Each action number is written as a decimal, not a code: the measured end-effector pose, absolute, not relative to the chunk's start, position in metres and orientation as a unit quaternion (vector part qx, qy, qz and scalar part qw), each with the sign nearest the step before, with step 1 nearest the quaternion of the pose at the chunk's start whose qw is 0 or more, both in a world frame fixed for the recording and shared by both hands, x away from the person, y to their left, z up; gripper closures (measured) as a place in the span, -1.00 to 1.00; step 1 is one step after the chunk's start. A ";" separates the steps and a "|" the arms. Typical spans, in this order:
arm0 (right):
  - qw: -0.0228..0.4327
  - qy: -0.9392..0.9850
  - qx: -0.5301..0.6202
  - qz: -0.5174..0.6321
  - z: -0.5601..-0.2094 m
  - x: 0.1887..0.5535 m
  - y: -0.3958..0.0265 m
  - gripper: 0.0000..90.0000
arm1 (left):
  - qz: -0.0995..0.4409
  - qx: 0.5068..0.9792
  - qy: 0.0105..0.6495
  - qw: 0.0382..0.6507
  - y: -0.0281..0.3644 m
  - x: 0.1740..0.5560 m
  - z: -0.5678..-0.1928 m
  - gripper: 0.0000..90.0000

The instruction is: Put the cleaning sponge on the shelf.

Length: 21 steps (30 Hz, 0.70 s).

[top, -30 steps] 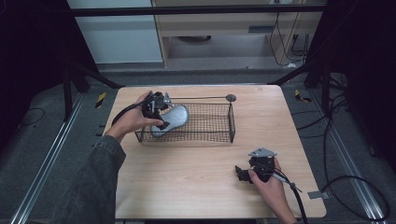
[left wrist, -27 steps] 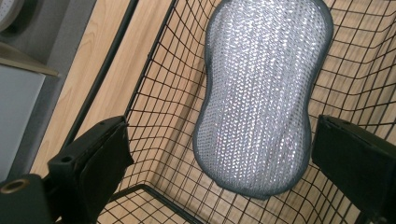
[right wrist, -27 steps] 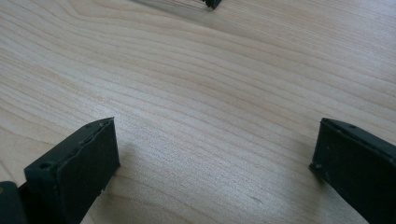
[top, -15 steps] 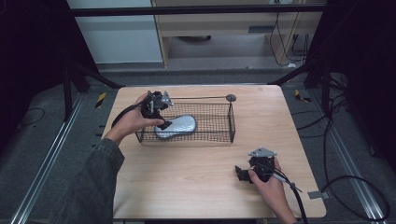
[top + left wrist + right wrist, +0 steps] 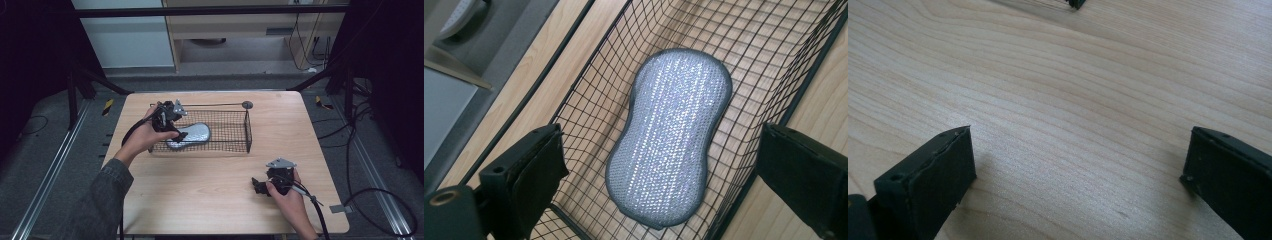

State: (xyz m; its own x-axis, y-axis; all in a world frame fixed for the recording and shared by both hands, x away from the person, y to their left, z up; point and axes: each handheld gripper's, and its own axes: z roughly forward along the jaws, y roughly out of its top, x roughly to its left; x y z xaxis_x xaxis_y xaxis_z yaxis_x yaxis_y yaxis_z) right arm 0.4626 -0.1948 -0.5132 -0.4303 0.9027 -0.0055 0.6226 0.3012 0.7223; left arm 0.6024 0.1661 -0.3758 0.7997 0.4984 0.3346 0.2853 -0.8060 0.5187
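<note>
A silver, peanut-shaped scrubbing pad (image 5: 194, 134) (image 5: 669, 140) lies flat on the bottom of a black wire basket (image 5: 247, 131) (image 5: 589, 90), toward its left end. My left gripper (image 5: 176, 134) (image 5: 659, 145) hovers over that end, pointing down at the pad. Its jaws are open and have just been opening a little, with nothing between them. My right gripper (image 5: 257, 186) (image 5: 1080, 155) rests low over the wooden table (image 5: 200, 195) at the front right, open, with bare wood between its jaws.
The basket stands at the back middle of the table, and a thin bar with a round end (image 5: 246, 104) runs along its far rim. Cables trail from both grippers off the near edge. Dark floor and metal frame legs surround the table.
The pad, raised on edge at the basket's left end a second ago, now lies flat on the basket floor. The left gripper has drawn back slightly to the left. The right gripper has stayed put.
</note>
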 end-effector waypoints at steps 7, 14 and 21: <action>0.212 0.778 0.490 0.331 -0.513 0.463 -0.195 -0.99 | 0.235 0.914 0.229 0.241 0.158 0.589 -0.377 -0.89; 0.211 0.778 0.491 0.331 -0.513 0.463 -0.195 -0.99 | 0.239 0.903 0.242 0.262 0.150 0.575 -0.376 -0.90; 0.211 0.778 0.491 0.331 -0.513 0.463 -0.195 -0.99 | 0.237 0.901 0.238 0.274 0.142 0.559 -0.378 -0.90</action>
State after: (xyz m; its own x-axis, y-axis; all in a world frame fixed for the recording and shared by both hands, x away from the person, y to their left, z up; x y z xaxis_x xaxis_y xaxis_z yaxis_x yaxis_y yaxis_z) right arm 0.4629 -0.1946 -0.5132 -0.4289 0.9033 -0.0039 0.6240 0.2993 0.7218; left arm 0.5590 0.1423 -0.3779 0.7743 0.5588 0.2969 0.2986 -0.7364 0.6070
